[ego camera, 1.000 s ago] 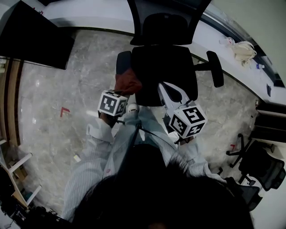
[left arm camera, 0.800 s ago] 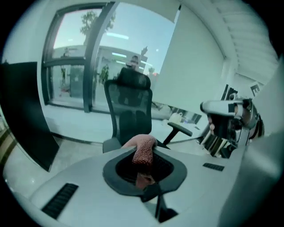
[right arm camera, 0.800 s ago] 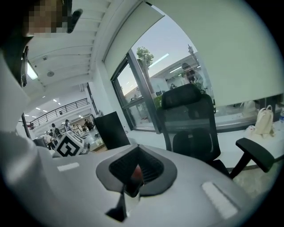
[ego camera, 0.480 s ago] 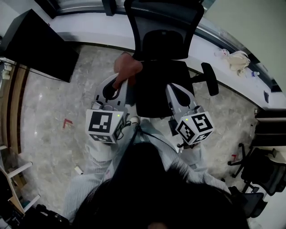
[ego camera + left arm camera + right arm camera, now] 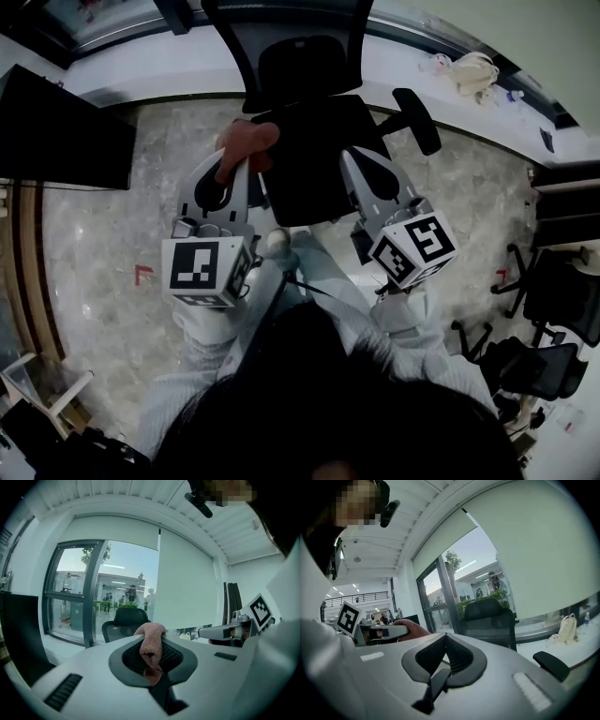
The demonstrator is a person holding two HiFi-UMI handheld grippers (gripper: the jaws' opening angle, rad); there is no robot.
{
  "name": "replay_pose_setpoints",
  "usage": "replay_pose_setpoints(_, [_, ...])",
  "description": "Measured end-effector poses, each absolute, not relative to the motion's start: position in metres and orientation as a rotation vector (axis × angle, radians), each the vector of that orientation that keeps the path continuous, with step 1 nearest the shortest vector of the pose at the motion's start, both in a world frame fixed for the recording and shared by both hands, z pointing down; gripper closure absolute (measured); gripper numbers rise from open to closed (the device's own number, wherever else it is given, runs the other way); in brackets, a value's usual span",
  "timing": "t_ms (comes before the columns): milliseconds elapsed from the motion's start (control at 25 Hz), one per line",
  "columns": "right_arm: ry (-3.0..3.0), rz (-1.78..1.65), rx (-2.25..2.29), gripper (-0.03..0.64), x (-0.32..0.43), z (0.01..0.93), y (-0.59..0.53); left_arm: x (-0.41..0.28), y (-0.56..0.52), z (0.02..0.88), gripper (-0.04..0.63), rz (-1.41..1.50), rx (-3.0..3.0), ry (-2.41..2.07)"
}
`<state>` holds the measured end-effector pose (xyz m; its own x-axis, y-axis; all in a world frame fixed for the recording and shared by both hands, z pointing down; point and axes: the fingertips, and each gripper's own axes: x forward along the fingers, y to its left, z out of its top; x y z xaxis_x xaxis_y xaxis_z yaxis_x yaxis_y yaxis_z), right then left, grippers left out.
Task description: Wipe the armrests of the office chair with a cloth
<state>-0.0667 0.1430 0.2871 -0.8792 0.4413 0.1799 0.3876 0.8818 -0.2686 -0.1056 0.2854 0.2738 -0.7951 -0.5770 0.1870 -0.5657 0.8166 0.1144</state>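
The black office chair (image 5: 314, 141) stands in front of me, with its right armrest (image 5: 417, 120) sticking out to the side. The reddish-pink cloth (image 5: 246, 142) hangs bunched from my left gripper (image 5: 239, 167), at the chair's left side; the left armrest is hidden behind them. In the left gripper view the cloth (image 5: 151, 644) is pinched between the shut jaws of the left gripper (image 5: 152, 635), and the chair's backrest (image 5: 125, 620) rises behind. My right gripper (image 5: 354, 156) hovers over the seat's right edge. In its own view the right gripper (image 5: 446, 637) is shut and holds nothing.
A dark panel (image 5: 56, 131) stands at the left. A white ledge (image 5: 178, 66) runs under the window, with a pale bag (image 5: 473, 70) on it. More black chairs (image 5: 553, 300) stand at the right. A red mark (image 5: 142, 274) lies on the marble floor.
The left gripper has drawn back toward me and tilted up, still holding the cloth. The head view has shifted, and the right gripper has barely moved.
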Motion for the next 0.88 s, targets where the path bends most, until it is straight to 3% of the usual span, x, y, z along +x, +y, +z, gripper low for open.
replay_pose_setpoints(480, [-2.881,0.374,-0.558,0.615,-0.065,0.29,0.004,-0.107,0.158,0.262,0.571,0.008,0.943,-2.801])
replay_pose_setpoints(880, [-2.79,0.287,-0.745,0.615,-0.05,0.296,-0.248,-0.095,-0.105,0.268,0.571,-0.023,0.784,-2.873])
